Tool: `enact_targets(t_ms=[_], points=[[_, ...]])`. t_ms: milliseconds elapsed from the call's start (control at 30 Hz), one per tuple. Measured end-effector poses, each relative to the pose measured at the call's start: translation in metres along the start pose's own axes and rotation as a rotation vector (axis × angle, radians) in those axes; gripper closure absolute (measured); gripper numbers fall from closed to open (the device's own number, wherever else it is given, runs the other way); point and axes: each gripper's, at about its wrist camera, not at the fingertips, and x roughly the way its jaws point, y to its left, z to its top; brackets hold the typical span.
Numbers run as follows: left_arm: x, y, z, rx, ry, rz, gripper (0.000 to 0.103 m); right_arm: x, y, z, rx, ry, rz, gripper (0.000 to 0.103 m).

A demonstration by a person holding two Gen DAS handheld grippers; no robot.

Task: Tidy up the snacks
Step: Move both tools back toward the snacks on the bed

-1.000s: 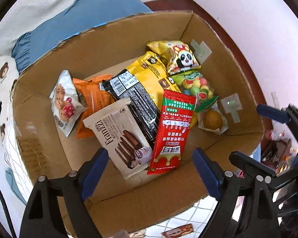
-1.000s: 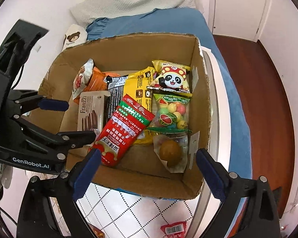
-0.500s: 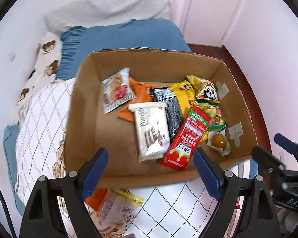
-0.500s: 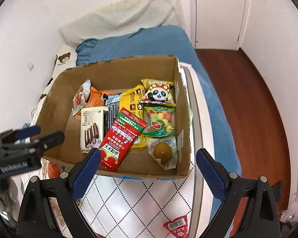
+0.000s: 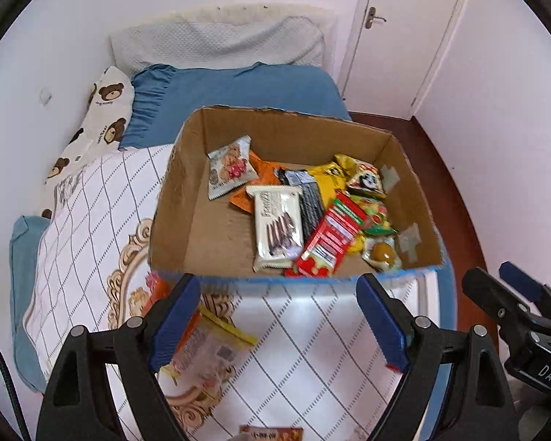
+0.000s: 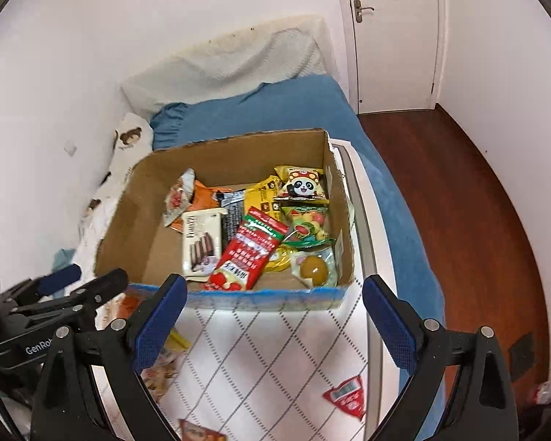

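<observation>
Above the bed (image 5: 92,228), both grippers pulled back from the cardboard box (image 5: 238,246): left gripper (image 5: 279,316) and right gripper (image 6: 272,316) jaws apart, empty. Most snacks boxed; clear packet (image 5: 209,352) and red packet (image 6: 345,397) still outside, awaiting pickup.

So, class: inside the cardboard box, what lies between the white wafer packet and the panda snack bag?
In the right wrist view, a black-and-yellow bag lies between the white wafer packet and the panda snack bag.
</observation>
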Motion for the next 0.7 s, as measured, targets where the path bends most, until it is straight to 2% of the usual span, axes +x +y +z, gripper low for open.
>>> enact_targets(t_ms=[100,200,333,433,533,700], points=[[-0.001,-0.003,-0.025,0.033,0.024,0.004,0.016,-0.008,-0.006,-0.029,0.007,0.029,0.012,0.003],[0.014,-0.002,-0.069,0.070,0.101,0.037,0.016,0.006,-0.019,-0.076,0.032,0.131,0.008,0.003],[0.063,0.008,-0.138,0.070,0.327,0.036,0.016,0.054,-0.044,-0.152,0.094,0.335,-0.020,0.003],[0.098,0.018,-0.181,0.025,0.498,0.013,0.016,0.086,-0.057,-0.198,0.103,0.436,-0.059,0.003],[0.128,0.024,-0.211,-0.053,0.624,-0.036,0.016,0.112,-0.063,-0.229,0.109,0.495,-0.064,0.003],[0.162,0.025,-0.231,-0.127,0.714,-0.063,0.016,0.133,-0.064,-0.247,0.084,0.502,-0.075,0.000]])
